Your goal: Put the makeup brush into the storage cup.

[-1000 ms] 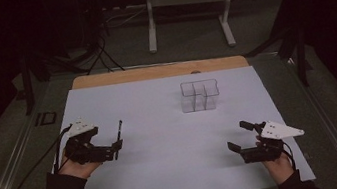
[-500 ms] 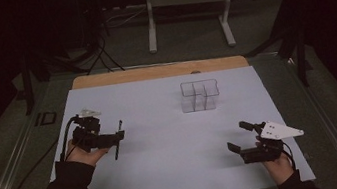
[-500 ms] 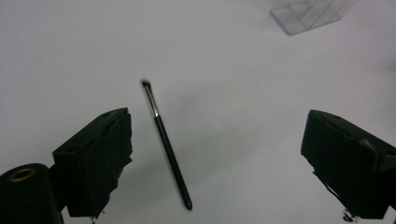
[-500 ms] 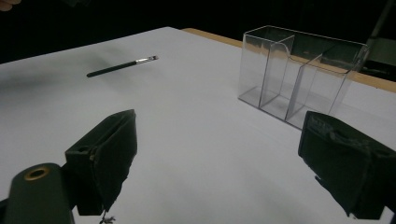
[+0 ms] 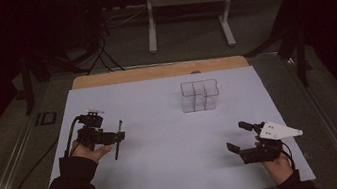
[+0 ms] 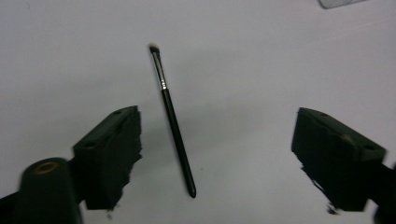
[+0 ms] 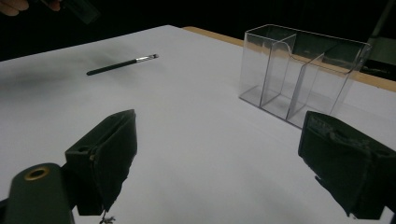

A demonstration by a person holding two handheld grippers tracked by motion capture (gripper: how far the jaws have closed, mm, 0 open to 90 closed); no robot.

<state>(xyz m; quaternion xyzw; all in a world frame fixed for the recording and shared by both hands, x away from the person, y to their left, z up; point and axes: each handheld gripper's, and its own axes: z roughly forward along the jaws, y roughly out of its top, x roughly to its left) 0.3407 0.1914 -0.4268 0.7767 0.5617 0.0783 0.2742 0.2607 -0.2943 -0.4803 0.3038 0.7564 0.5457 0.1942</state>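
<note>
one makeup brush (image 6: 171, 112), one clear three-compartment organizer (image 5: 199, 95), one white sheet (image 5: 168, 175), two grippers (image 5: 112, 138) (image 5: 244, 136).

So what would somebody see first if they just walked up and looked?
Probably the thin black makeup brush lying on the white table cover, right below the left tool, whose jaws have just been closing around nothing yet. Farther back stands a clear plastic organizer.

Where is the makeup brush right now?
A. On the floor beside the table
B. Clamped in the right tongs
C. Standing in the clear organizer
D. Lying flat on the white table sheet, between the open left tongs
D: in the left gripper view the makeup brush lies flat on the white table sheet, untouched between the spread jaws of the left tongs.
</note>
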